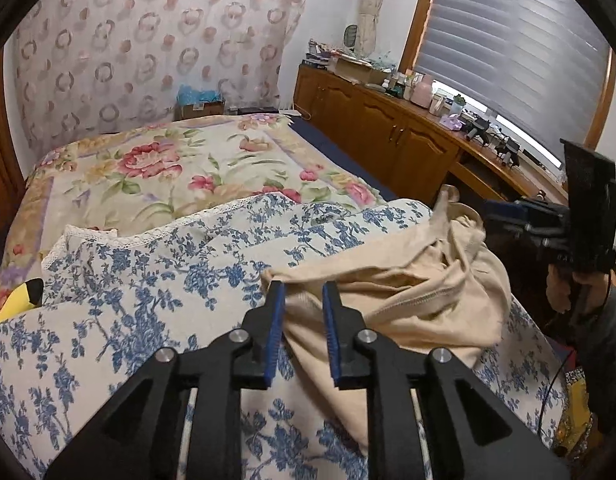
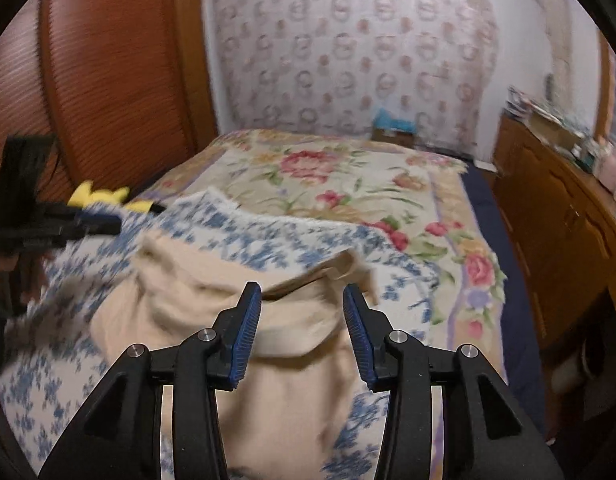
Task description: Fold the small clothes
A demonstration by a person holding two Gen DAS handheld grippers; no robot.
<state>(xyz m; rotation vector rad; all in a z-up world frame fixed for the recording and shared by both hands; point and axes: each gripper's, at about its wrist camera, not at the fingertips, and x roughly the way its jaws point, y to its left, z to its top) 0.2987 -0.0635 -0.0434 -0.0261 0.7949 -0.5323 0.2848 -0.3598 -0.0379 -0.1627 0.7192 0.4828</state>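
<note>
- Lying crumpled on a blue-flowered cloth (image 1: pixel 120 300), the beige garment (image 1: pixel 407 292) sits in a loose heap with folds and a stitched hem showing.
- The blue-flowered cloth has a lace edge and covers the near part of the bed; beyond it the bed carries a bedspread (image 1: pixel 156 168) with pink roses.
- The left gripper (image 1: pixel 304 296) points down at the near left edge of the garment. Its blue pads stand a narrow way apart, and the cloth lies under and between them, but the pads do not press on it.
- The right gripper (image 2: pixel 302 300) hangs over the other side of the garment, its jaws clearly wider apart. Beige fabric shows in the gap and nothing is pinched.
- In the right wrist view the picture is blurred, so the folds of the garment (image 2: pixel 228 304) are hard to read.
- A yellow soft toy (image 1: pixel 16 300) lies at the left edge of the flowered cloth, well apart from the garment.
- A wooden cabinet (image 1: pixel 387 128) with cluttered things on top runs along the right of the bed, under a window blind (image 1: pixel 519 52).
- A patterned curtain (image 1: pixel 148 40) hangs behind the bed.
</note>
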